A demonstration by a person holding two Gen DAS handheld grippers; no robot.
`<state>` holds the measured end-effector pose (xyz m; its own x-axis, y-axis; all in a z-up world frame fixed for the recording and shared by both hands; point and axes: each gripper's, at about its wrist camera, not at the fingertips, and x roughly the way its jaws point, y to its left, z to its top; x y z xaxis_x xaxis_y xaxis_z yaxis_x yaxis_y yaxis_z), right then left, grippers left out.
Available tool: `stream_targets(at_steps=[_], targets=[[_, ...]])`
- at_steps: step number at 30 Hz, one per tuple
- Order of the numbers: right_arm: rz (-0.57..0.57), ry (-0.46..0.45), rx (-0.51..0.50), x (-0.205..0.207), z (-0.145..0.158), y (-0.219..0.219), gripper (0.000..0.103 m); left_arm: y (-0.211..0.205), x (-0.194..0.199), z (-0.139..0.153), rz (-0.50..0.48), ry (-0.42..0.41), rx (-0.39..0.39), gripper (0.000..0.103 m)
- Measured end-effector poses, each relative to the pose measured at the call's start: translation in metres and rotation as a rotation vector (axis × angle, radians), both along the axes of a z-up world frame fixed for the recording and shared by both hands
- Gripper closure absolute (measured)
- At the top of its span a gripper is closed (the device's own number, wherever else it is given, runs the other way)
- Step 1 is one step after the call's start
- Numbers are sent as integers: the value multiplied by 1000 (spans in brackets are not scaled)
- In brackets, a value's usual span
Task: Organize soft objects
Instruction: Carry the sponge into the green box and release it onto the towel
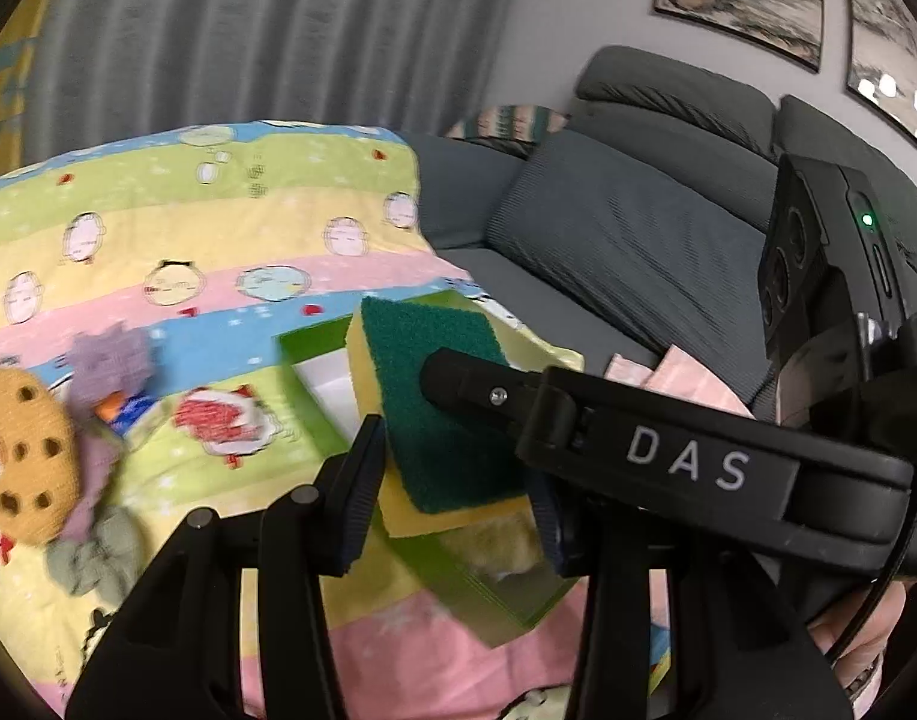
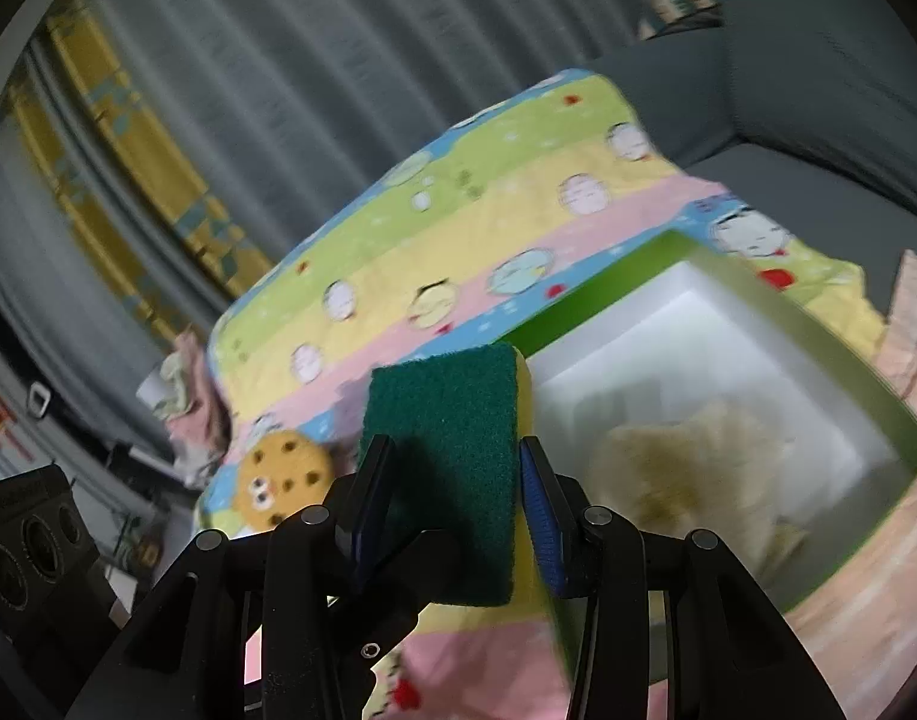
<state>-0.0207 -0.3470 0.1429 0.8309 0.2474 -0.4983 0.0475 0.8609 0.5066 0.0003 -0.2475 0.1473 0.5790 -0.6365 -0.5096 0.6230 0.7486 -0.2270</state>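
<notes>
Holding one sponge [image 1: 434, 408] with both tools at once: pinched between the pads of the left gripper [image 1: 455, 504] at its yellow sides, and clamped the same way by the right gripper [image 2: 452, 462]. Both partly closed, pressed into the foam, with nothing else in hand. Hanging in the air over the near-left corner of the green box [image 2: 818, 360], above the striped blanket [image 1: 218, 228], not yet inside. To finish well: carry across over the white inside, level out with the green face up, and lower beside the fluffy cream thing [image 2: 698, 468] lying in there rather than on top of it. Then let go with both tools together, to avoid twisting or flicking the foam, and lift straight up clear of the wall. Best not to squeeze harder; likely to spring back on release. Hard to make out: blurred throughout, so no telling what the fluffy thing is. Also unclear whether the right tool's finger lying across the green face presses on it. Underside of the sponge hidden, near corner of the box covered by sponge and fingers. Cookie toy [image 1: 20, 450] and purple cloth [image 1: 107, 372] smeared, close to the picture's left edge.
</notes>
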Motion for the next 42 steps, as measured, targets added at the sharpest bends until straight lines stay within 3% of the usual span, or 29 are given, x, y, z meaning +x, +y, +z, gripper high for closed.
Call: stream_targets(at_steps=[8, 18, 27, 33, 35, 36, 37, 38, 39, 42], targets=[[-123, 23, 30, -2, -9, -55, 59, -49, 17, -9, -110, 34, 11, 61], [-229, 141, 47, 6, -37, -103, 59, -92, 38, -39, -209, 185, 26, 61], [-273, 231, -5, 10, -50, -111, 59, -98, 46, -59, -239, 326, 18, 61], [-287, 248, -41, 12, -50, -107, 59, -89, 46, -64, -200, 412, -11, 56], [-287, 243, -44, 10, -48, -104, 47, -81, 41, -60, -180, 407, -25, 53], [-286, 238, -43, 9, -48, -104, 35, -75, 37, -57, -173, 396, -37, 52], [-273, 226, -24, 6, -48, -103, 30, -71, 36, -55, -176, 387, -51, 45], [-256, 216, -4, 4, -48, -102, 30, -64, 32, -51, -174, 376, -65, 32], [-239, 205, 18, 1, -47, -103, 29, -59, 29, -49, -164, 364, -67, 28], [-270, 182, -12, -5, -43, -99, 26, -38, 20, -40, -122, 323, -84, 25]])
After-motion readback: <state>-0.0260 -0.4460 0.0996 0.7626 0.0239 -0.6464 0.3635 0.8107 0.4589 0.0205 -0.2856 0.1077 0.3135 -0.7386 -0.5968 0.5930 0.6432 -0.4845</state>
